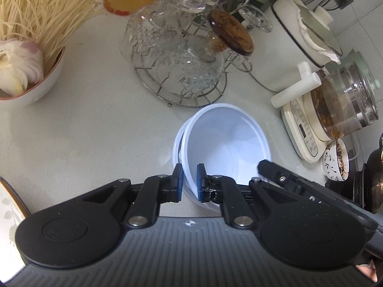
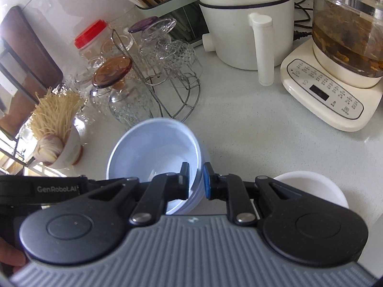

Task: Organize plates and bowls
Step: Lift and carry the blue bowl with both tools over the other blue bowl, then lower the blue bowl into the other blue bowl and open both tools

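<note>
Sitting on the pale counter point(image 1: 83, 131) at centre frame, the stacked white bowls point(image 1: 227, 138) have their rim straddled by both grippers. Left gripper point(image 1: 190, 183) brackets the near-left wall, its blue pads point(image 1: 200, 184) narrowly apart, with a slight gap on one side; whether they press I cannot tell. Right gripper point(image 2: 195, 181) is clamped on the bowls' right wall. Behind stands a wire rack point(image 1: 191, 95) of upturned glasses; another white bowl point(image 2: 308, 186) lies lower right.
</note>
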`<state>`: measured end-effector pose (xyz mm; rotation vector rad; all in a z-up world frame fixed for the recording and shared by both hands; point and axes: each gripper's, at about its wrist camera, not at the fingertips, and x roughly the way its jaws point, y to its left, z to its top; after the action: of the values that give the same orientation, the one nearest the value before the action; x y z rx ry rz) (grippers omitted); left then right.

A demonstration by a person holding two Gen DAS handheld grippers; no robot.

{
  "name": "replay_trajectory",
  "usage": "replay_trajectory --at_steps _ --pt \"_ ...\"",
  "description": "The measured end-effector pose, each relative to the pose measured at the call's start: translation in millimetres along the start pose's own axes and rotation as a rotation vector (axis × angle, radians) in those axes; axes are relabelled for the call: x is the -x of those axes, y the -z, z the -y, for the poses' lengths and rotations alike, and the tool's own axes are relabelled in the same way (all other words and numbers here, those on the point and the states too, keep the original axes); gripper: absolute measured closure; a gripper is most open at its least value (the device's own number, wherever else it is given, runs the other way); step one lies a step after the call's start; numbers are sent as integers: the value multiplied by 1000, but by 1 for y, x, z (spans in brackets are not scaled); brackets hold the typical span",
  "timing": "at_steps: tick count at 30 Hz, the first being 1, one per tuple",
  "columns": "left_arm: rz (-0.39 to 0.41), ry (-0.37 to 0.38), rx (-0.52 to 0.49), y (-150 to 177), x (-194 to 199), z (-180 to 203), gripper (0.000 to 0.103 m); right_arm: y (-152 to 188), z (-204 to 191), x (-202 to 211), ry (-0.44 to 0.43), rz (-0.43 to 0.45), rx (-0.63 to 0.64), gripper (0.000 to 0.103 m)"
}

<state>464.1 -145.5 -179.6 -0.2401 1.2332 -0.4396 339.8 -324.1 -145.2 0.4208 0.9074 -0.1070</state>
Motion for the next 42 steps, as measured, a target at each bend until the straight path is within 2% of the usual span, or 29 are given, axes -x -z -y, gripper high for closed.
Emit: replay_trajectory --at_steps 1,3,5,7,9,10,19,22,24,27,32,42 --pt "-10 0 5 0 0 -1 82 -1 0 1 0 4 -3 87" --pt "-10 3 4 1 3 -3 65 -3 1 2 -1 10 -10 87" --pt "-4 -11 -2 1 5 -6 60 -6 1 2 4 14 -15 87" --pt "-7 -8 6 1 5 -10 58 -9 3 1 9 13 -21 84" --pt "-2 -1 16 0 6 -14 58 -10 5 -1 12 21 -33 52" --pt "1 0 17 -1 5 -15 58 -11 6 -1 13 28 -37 49" --pt "1 24 -3 -7 -11 -12 58 -11 10 -20 -15 -14 -54 52" --pt "0 23 -13 -8 -17 -11 58 -7 7 -29 -4 -37 -38 61" --pt "-5 26 -17 -9 -21 -11 61 -5 4 -35 7 -51 -23 74" --pt "-7 33 -32 -8 -21 -10 71 -1 1 -40 25 -65 -5 84" --pt "-10 31 -92 -6 -20 -9 76 5 -3 -37 28 -58 6 85" --pt "-10 26 -98 13 6 -15 78 25 -12 -21 0 -70 25 85"
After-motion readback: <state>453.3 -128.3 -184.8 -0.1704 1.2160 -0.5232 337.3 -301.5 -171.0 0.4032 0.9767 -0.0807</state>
